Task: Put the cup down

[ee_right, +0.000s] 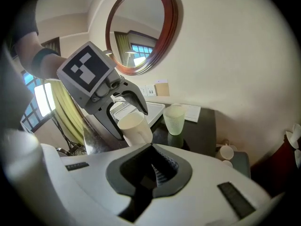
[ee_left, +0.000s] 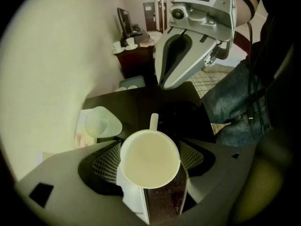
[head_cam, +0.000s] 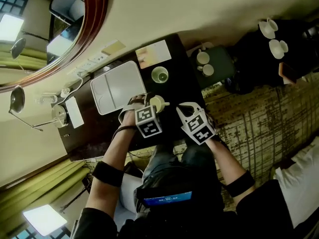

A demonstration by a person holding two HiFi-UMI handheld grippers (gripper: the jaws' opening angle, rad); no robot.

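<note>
Sitting clamped in left gripper [ee_left: 149, 157]: cup [ee_left: 150, 160]

The left gripper [head_cam: 152, 103] and right gripper [head_cam: 183, 109] have pale grey shells with dark recesses, mesh-textured pads [ee_left: 106, 164] and a white cube [head_cam: 148, 122] bearing black square markers. The person wears a black band [head_cam: 107, 173] on each forearm, and blue jeans [head_cam: 167, 163]
</note>
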